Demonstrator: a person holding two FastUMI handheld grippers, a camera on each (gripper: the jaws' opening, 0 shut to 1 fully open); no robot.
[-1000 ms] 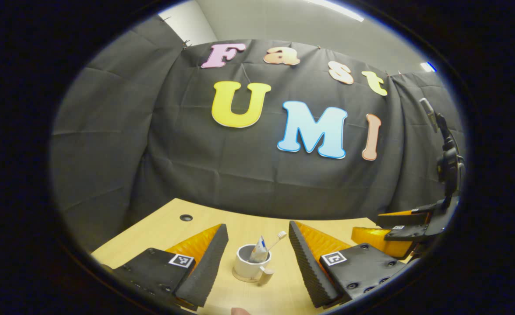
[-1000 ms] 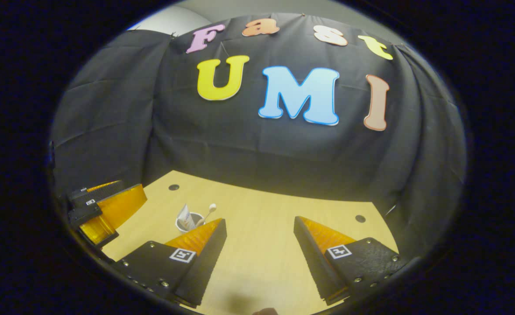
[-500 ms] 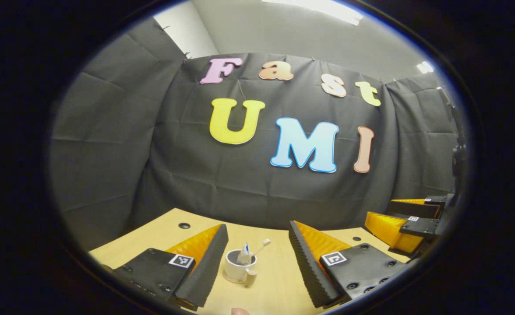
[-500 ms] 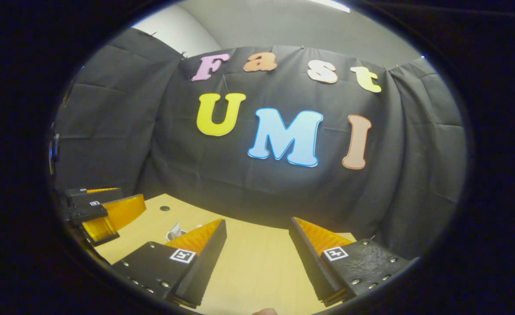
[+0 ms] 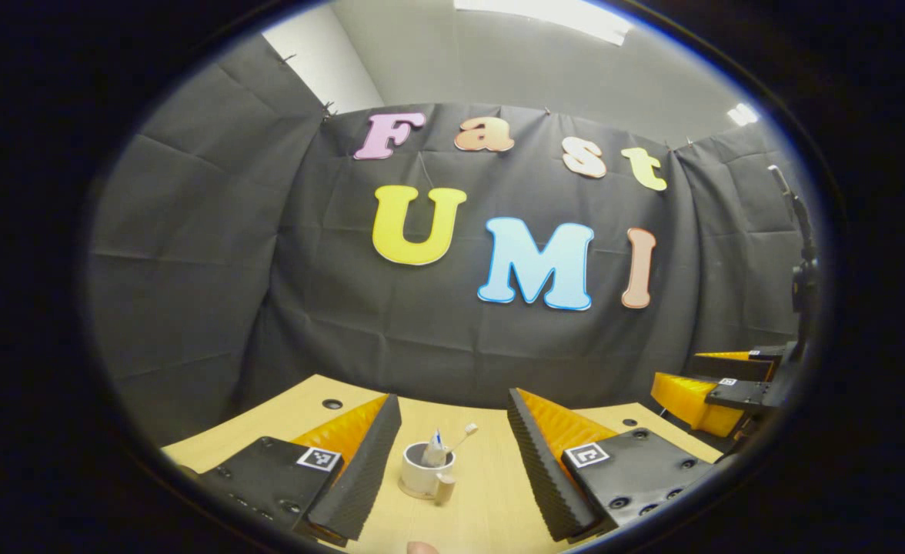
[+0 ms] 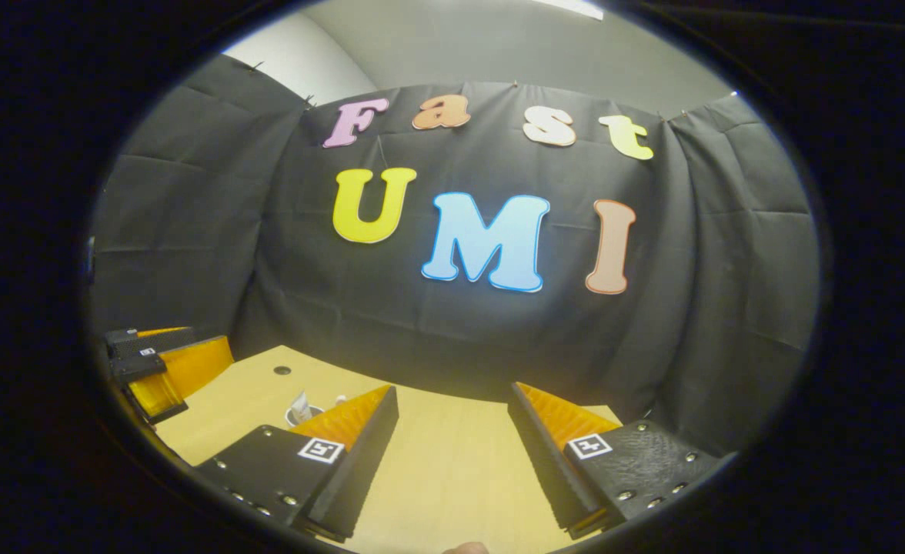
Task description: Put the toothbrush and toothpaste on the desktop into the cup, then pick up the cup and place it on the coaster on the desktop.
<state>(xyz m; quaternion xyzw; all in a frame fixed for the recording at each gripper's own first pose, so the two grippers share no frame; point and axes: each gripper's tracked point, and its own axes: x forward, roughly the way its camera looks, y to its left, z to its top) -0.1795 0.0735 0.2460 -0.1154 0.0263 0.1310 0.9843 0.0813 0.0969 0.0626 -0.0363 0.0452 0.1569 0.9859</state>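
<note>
Both grippers pulled back, open; cup now farther off on coaster

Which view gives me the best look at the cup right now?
Left gripper view: the cup stands whole between the open fingers, handle facing the camera. In the right gripper view, a finger hides most of it.

Pulled both grippers back and tilted up: the cup looks smaller between my left gripper fingers, and the right gripper half-hides it now.
</note>
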